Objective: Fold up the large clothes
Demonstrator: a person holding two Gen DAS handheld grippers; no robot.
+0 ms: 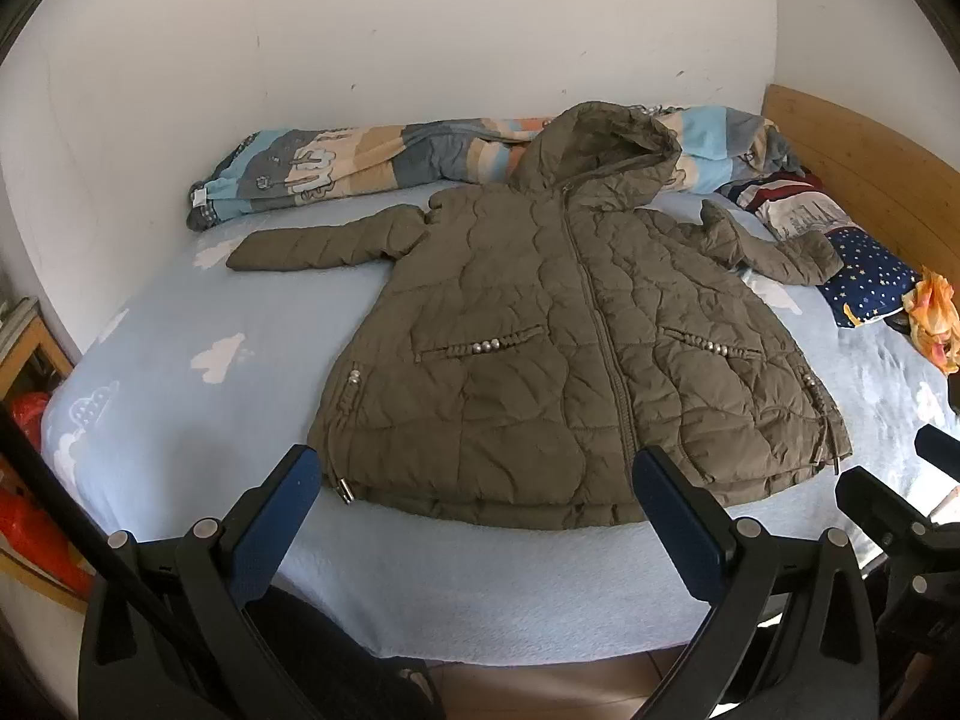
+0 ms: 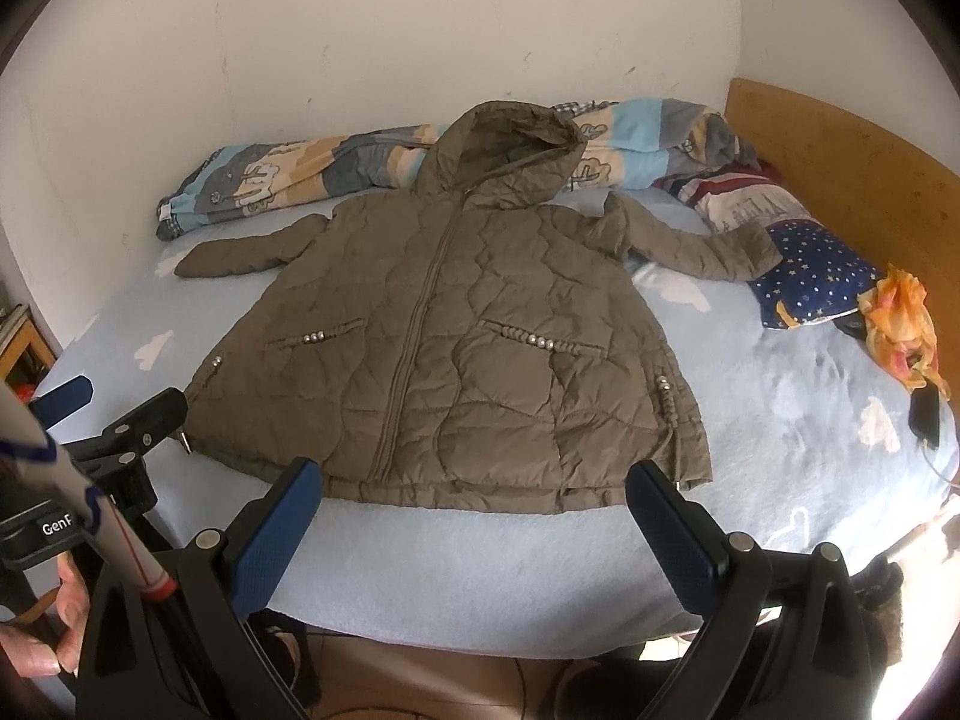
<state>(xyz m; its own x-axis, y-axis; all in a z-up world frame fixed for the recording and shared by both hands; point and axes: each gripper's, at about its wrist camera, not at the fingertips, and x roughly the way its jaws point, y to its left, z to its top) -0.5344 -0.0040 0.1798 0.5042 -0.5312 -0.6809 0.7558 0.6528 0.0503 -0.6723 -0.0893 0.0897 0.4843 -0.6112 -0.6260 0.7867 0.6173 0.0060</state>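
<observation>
An olive quilted hooded jacket point(image 1: 540, 324) lies flat, front up and zipped, on a light blue bed point(image 1: 180, 360), hood toward the wall and both sleeves spread out. It also shows in the right wrist view point(image 2: 456, 348). My left gripper point(image 1: 480, 516) is open and empty, hovering just before the jacket's hem near the bed's front edge. My right gripper point(image 2: 474, 516) is open and empty, also just before the hem. The left gripper appears at the left of the right wrist view point(image 2: 108, 414), and the right gripper at the right edge of the left wrist view point(image 1: 900, 480).
A rolled striped quilt point(image 1: 360, 168) lies along the white wall behind the hood. Patterned pillows point(image 1: 864, 270) and an orange cloth point(image 1: 933, 318) lie at the right by the wooden headboard point(image 1: 870, 162). A dark phone point(image 2: 924, 414) lies near the right bed edge.
</observation>
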